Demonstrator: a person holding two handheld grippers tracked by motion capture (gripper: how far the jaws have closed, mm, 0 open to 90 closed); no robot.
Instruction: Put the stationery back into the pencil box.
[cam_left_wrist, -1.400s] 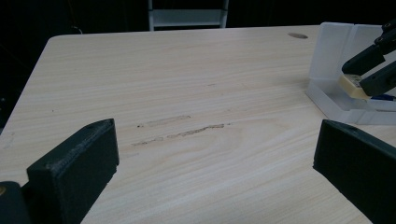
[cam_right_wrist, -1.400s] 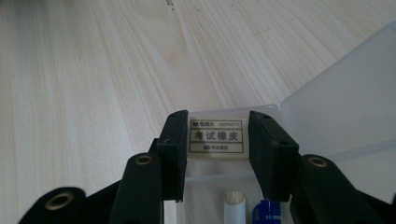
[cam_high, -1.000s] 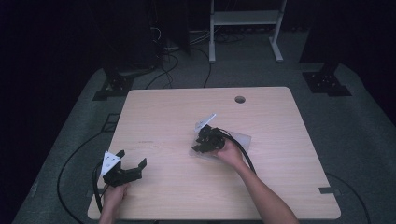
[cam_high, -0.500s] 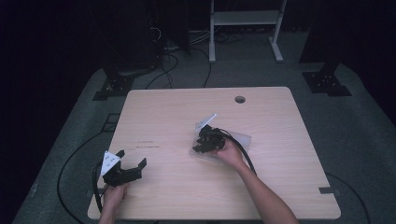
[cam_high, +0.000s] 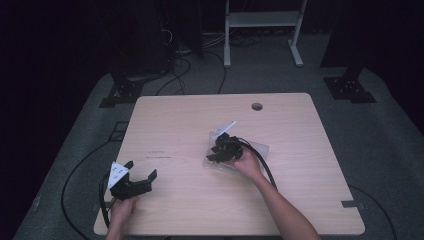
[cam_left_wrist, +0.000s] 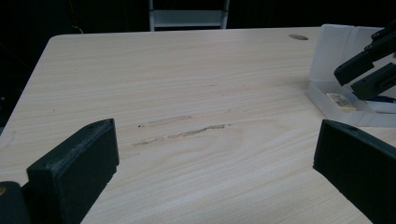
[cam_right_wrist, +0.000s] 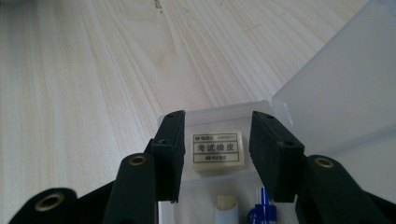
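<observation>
Eraser first: the small cream rectangular eraser with a printed label (cam_right_wrist: 218, 149) lies flat in the end of the translucent plastic pencil case (cam_right_wrist: 327, 116), whose lid stands open on the pale wooden table (cam_high: 175, 120). The right gripper (cam_right_wrist: 217, 149) hangs directly over it, one jaw on either side, and those jaws have just been opening, so the pads now stand clear of the eraser with a gap on both sides. To my eye that reads as a let-go: eraser delivered. A blue pen (cam_right_wrist: 262, 210) and a white tube (cam_right_wrist: 227, 205) lie next to it in the case. Over at the near left corner, the left gripper (cam_high: 141, 176) idles, jaws spread wide on nothing.
</observation>
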